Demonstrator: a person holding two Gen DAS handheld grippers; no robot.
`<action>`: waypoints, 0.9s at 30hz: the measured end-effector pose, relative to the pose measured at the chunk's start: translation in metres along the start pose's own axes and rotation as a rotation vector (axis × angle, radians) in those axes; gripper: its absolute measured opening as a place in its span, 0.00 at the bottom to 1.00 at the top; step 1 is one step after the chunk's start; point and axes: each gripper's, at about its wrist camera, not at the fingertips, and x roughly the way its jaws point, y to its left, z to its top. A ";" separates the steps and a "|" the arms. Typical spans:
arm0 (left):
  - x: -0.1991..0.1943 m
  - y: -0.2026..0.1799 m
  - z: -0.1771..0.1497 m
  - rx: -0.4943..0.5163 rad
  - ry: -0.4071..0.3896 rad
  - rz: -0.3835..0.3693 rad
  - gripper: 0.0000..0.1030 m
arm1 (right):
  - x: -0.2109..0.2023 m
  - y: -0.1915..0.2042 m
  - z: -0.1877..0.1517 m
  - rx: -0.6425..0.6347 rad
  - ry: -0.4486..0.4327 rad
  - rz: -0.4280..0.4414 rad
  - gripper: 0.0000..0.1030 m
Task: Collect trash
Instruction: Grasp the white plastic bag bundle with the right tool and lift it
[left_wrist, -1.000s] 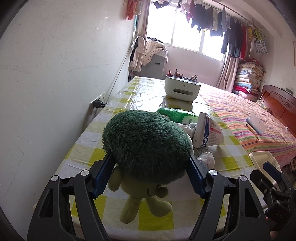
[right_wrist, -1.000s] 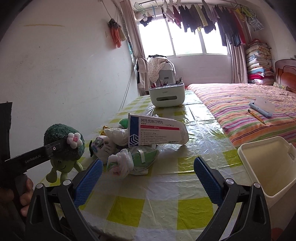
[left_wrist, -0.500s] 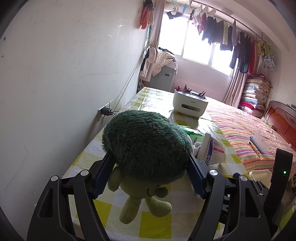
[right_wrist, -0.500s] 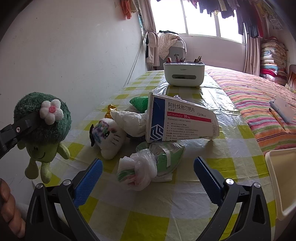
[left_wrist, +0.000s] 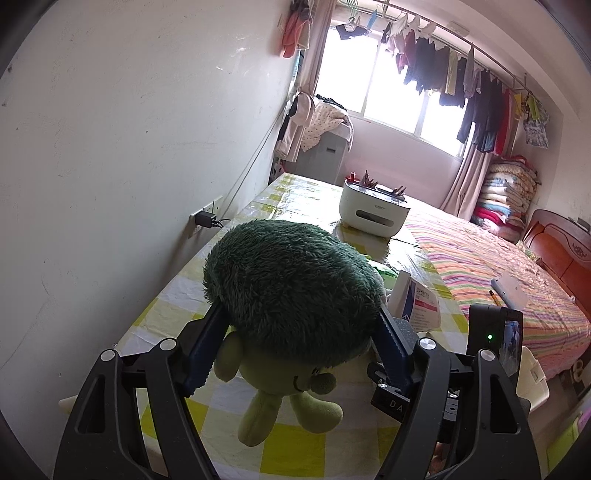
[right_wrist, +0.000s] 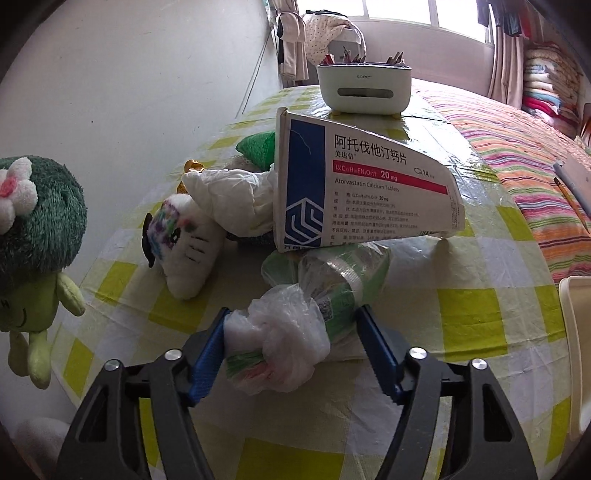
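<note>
Trash pile on the table (right_wrist: 491, 280)
Medicine box (right_wrist: 354, 188) behind bagged wad (right_wrist: 295, 332); cat plush (right_wrist: 188, 243) left; organizer (right_wrist: 364, 86) farthest back

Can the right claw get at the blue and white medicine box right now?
Probably not directly. The right claw has been closing around the knotted clear plastic bag, which fills its jaws, and the blue and white medicine box stands just behind that bag.

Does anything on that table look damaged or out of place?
Yes. The medicine box is crushed at one end and lies tilted on the crumpled plastic bag and tissue. A white cat plush lies toppled among the litter.
</note>
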 end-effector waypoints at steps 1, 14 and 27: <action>0.000 -0.001 0.000 0.002 0.003 -0.004 0.71 | -0.001 0.001 -0.001 -0.016 -0.005 -0.011 0.57; 0.000 -0.018 -0.001 0.023 0.015 -0.038 0.71 | -0.032 -0.036 -0.021 0.033 -0.056 0.016 0.41; 0.004 -0.060 -0.008 0.077 0.018 -0.102 0.71 | -0.078 -0.077 -0.037 0.073 -0.173 -0.023 0.40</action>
